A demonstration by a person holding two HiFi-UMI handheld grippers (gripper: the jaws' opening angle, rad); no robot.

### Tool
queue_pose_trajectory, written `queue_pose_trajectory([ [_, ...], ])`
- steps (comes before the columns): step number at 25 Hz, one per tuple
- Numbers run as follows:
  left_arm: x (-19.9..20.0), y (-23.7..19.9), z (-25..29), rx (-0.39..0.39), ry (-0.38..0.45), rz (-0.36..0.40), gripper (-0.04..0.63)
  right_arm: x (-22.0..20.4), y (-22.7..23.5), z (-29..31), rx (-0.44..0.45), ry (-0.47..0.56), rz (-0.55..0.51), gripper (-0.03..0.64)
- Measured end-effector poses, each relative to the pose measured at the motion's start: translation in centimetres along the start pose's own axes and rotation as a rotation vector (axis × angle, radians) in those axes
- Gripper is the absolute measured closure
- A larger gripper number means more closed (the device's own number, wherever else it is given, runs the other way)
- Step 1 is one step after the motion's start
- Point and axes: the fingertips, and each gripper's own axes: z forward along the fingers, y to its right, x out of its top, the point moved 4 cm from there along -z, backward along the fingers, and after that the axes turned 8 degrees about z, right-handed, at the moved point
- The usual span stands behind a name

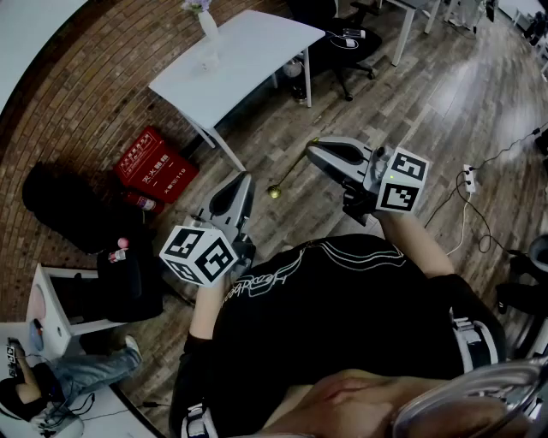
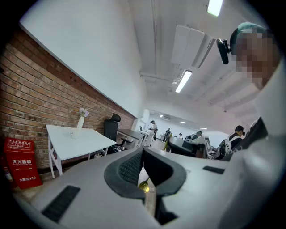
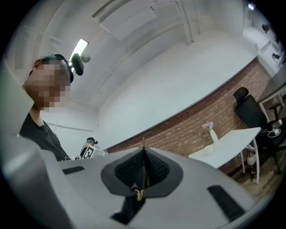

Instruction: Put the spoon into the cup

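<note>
A thin gold spoon (image 1: 274,192) hangs out of my right gripper (image 1: 313,150), bowl end toward the floor. In the right gripper view the jaws (image 3: 143,150) are shut on its handle (image 3: 143,166), which pokes just past the tips. My left gripper (image 1: 244,180) is held a little lower and to the left, close to the spoon's bowl, with its jaws (image 2: 143,150) shut and nothing in them. The spoon's bowl (image 2: 144,186) shows through the gap below its pads. A small clear cup-like thing (image 1: 208,62) stands by a flower vase (image 1: 208,26) on the white table (image 1: 257,51), far from both grippers.
I stand on a wood floor, well away from the table. A red box (image 1: 154,164) and a black bag (image 1: 64,210) lie by the brick wall at left. A black office chair (image 1: 342,43) is behind the table. A power strip and cable (image 1: 469,178) lie at right.
</note>
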Motion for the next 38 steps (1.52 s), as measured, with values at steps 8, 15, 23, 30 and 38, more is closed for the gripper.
queue_pose_trajectory([
  [8, -0.2, 2.7, -0.4, 0.012, -0.003, 0.021, 0.591, 0.4, -1.8, -2.1, 0.019, 0.011, -0.015, 0.617],
  [15, -0.4, 2.6, -0.4, 0.038, -0.002, 0.026, 0.591, 0.3, -1.1, -2.2, 0.021, -0.005, -0.001, 0.617],
  [23, -2.3, 0.1, 0.1, 0.056, -0.033, -0.028, 0.591, -1.4, 1.0, -0.6, 0.017, -0.031, 0.044, 0.617],
  [30, -2.2, -3.2, 2.0, 0.056, -0.044, -0.032, 0.591, -1.3, 4.5, 1.3, 0.002, -0.017, 0.076, 0.617],
  [38, -1.5, -10.3, 5.8, 0.048, -0.047, -0.074, 0.591, -0.1, 10.8, 6.1, -0.031, -0.025, 0.112, 0.617],
])
